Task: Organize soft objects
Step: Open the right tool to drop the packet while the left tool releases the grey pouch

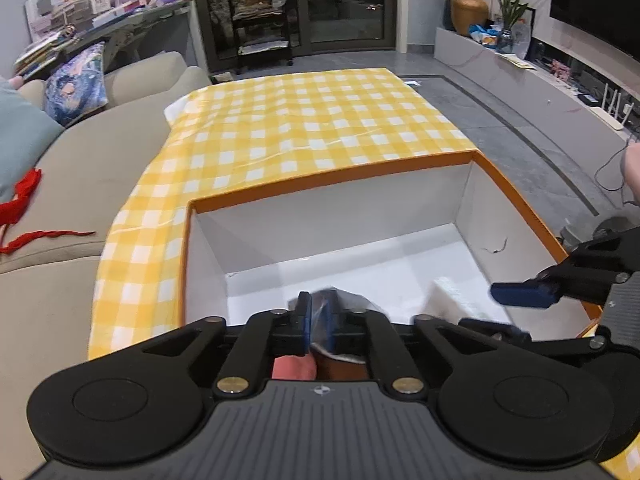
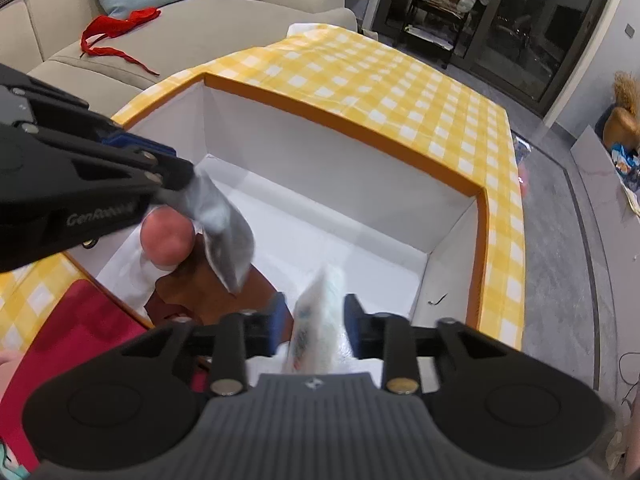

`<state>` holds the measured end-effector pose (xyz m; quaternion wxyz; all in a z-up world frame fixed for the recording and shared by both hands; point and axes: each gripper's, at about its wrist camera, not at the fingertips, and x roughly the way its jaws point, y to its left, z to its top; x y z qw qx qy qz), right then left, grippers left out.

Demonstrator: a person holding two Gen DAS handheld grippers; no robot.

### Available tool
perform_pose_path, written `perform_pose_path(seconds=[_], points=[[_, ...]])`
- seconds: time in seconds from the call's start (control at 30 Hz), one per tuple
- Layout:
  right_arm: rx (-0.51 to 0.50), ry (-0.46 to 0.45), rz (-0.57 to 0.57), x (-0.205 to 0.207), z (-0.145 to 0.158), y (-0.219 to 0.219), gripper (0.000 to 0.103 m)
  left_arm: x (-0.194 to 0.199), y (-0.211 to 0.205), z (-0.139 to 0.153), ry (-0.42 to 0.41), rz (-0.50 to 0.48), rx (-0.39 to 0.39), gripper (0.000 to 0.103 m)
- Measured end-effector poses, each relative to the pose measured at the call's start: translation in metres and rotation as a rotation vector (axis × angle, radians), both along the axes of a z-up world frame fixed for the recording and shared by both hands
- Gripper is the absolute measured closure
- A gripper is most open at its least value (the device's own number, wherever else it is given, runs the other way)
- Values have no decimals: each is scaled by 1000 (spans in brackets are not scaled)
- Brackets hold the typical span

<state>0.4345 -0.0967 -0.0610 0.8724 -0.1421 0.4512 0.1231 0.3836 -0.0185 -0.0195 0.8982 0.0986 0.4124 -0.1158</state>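
Left gripper (image 1: 319,322) clenched on grey pouch (image 2: 224,232), held above orange-rimmed box (image 2: 340,132). Right gripper (image 2: 316,316) released around white packet (image 2: 320,312) inside box, on checked table (image 1: 312,120).

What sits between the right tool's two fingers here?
In the right wrist view, a white printed packet stands between the right tool's fingers, over the box.
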Motion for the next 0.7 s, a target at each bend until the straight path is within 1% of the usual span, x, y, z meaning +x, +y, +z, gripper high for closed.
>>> perform_pose_path(seconds=[0.03, 0.07, 0.23, 0.33, 0.53, 0.7], points=[[0, -5, 0, -1, 2, 0, 67, -2, 0, 2, -9, -1, -4, 61], [1, -8, 0, -2, 3, 0, 67, -4, 1, 4, -21, 3, -7, 60], [5, -20, -6, -10, 15, -3, 64, -8, 2, 16, -33, 17, -17, 60], [20, -36, -16, -18, 27, -7, 62, -14, 1, 28, -49, 12, -19, 60], [41, -89, -12, -46, 59, -12, 60, -32, 1, 58, -109, -2, -40, 60], [74, -155, -16, -84, 89, -17, 60, -64, 0, 83, -186, -6, -68, 60]])
